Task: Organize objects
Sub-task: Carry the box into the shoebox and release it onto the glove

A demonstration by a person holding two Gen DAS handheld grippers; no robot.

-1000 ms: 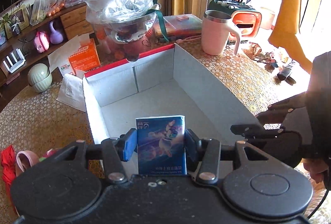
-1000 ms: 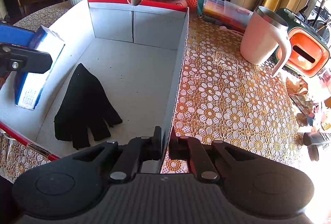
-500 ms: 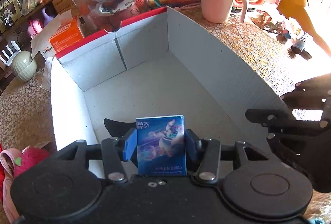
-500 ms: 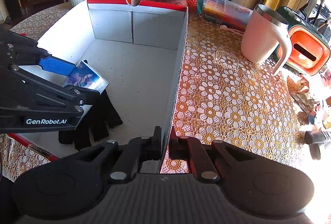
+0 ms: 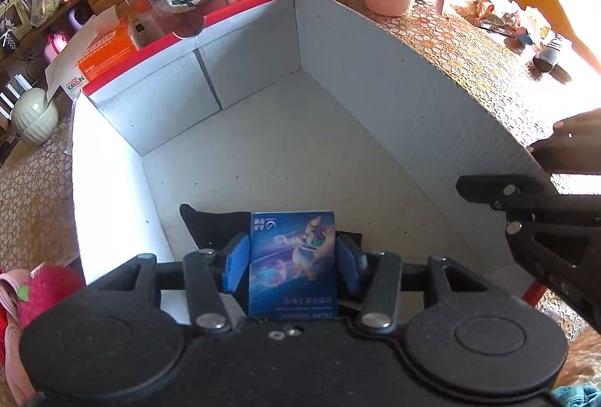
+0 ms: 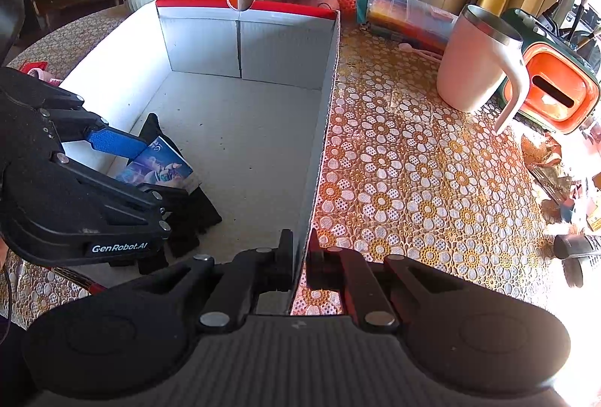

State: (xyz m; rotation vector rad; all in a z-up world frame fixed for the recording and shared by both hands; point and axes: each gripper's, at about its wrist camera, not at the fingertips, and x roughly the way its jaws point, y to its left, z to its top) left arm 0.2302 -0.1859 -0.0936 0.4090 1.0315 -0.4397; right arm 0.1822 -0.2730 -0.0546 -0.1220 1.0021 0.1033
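Tabletop (image 6: 413, 174) under gold-and-white floral lace cloth; sideboard and yellow curtains behind. One open white cardboard box with red rim (image 6: 244, 144), one pink steel-rimmed mug (image 6: 473, 69). Left tongs (image 5: 292, 257) clamped on one blue printed carton (image 5: 293, 264), low inside box over one black glove (image 6: 195, 208). Right tongs (image 6: 299, 257) pinched together on box's right wall.
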